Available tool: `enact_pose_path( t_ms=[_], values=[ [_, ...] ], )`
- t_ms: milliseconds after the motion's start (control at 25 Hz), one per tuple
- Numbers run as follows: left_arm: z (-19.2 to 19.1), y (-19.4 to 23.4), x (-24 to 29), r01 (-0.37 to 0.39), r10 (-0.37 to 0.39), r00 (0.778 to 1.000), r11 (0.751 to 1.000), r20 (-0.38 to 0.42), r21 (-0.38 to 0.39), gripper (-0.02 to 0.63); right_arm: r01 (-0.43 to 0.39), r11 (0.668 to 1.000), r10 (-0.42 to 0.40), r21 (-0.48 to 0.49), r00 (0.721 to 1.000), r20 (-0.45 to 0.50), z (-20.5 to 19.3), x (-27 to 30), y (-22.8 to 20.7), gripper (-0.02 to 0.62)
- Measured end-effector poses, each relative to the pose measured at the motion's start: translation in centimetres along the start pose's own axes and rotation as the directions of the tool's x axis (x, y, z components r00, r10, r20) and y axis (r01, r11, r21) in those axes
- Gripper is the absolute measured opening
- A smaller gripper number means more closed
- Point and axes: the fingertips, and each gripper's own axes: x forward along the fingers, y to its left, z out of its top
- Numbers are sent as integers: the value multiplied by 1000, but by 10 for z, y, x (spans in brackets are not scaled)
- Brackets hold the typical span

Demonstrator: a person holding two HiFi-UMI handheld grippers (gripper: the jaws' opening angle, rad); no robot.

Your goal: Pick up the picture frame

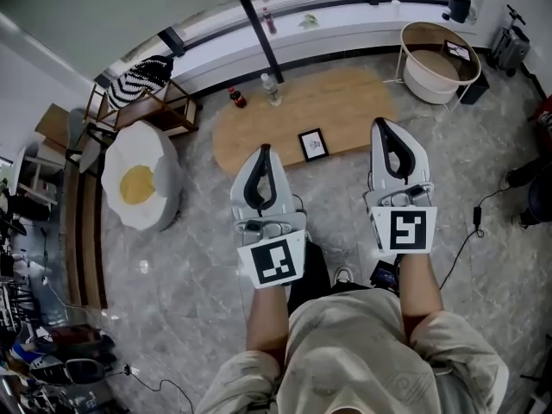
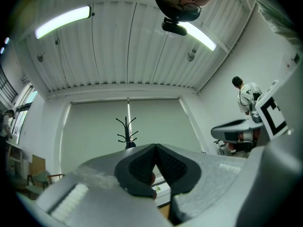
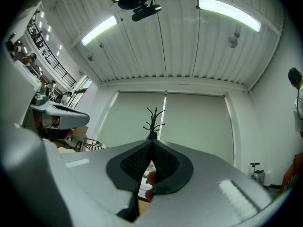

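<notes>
Forearms [image 1: 266, 317] are holding left claw [image 1: 265, 149] and right claw [image 1: 381, 122] pressed together, empty, nearside of picture frame [image 1: 313, 144] on tabletop [image 1: 345, 102]; arriving unopened is risking shoving it.

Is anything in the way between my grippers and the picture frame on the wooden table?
Nothing visible. The picture frame sits on the wooden table near its front edge, between the left gripper and right gripper in the head view. Two bottles stand farther back, to the left.
</notes>
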Motion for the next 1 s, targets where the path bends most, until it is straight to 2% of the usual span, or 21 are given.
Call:
enact_pose_path(
  t_ms=[480,1000],
  values=[
    [-29,24,42,1,-1,1000,1000,11,-31,5,-2,999,1,-38,1000,-27,-22,49,8,2],
    [-59,96,107,-6,7,1000,999,25,-50,5,-20,996,18,-84,1000,-22,-30,148,43,2]
  ],
)
